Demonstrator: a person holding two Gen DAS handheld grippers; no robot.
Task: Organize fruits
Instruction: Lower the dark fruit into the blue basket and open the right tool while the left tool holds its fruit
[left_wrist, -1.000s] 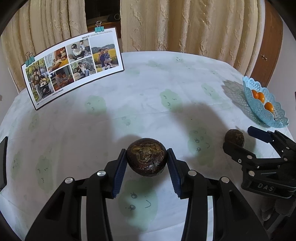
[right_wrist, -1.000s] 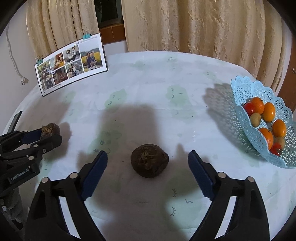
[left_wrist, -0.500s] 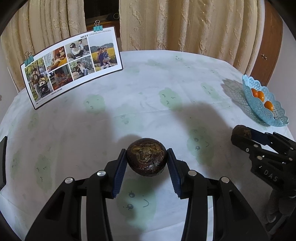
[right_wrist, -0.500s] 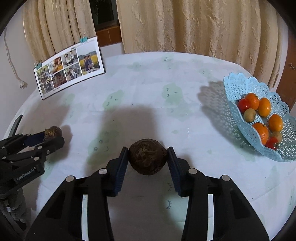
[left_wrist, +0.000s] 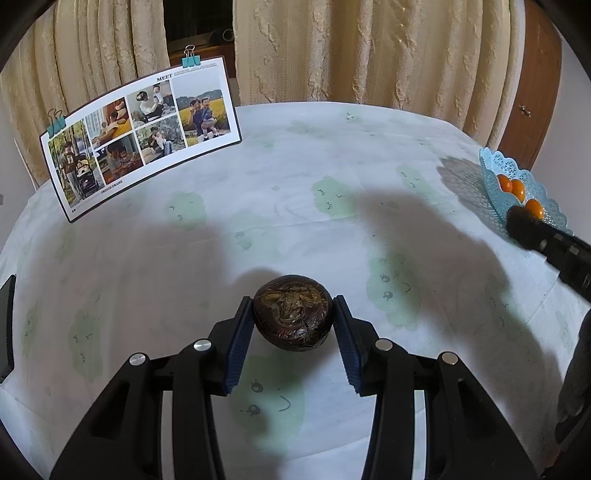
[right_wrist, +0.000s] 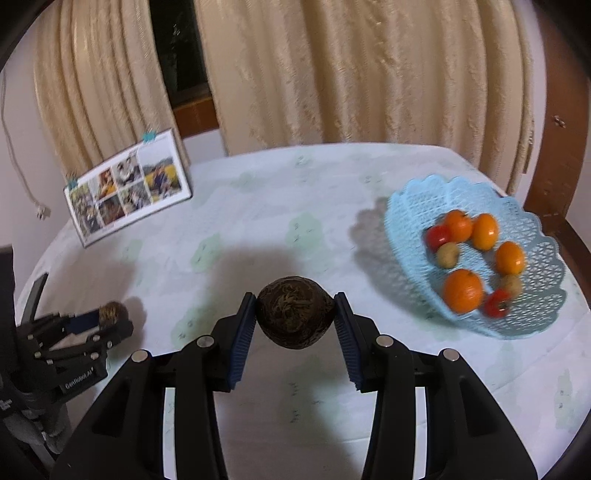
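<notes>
Green-patterned tablecloth (left_wrist: 332, 155) beneath two dark fruits, each pinched between left gripper (left_wrist: 293, 325) and right gripper (right_wrist: 295, 321) pads, seemingly lifted.

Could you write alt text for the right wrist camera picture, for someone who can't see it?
The right gripper clamps a dark brown round fruit above a table, with a blue lattice basket of oranges and small fruits to its right.

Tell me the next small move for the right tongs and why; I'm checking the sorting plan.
Probably carry the right tongs rightward over the blue basket and open there. They are shut on a dark brown fruit, and the basket, already holding oranges and other small fruits, sits to the right of them on the table. The left tongs grip a second dark fruit.
</notes>
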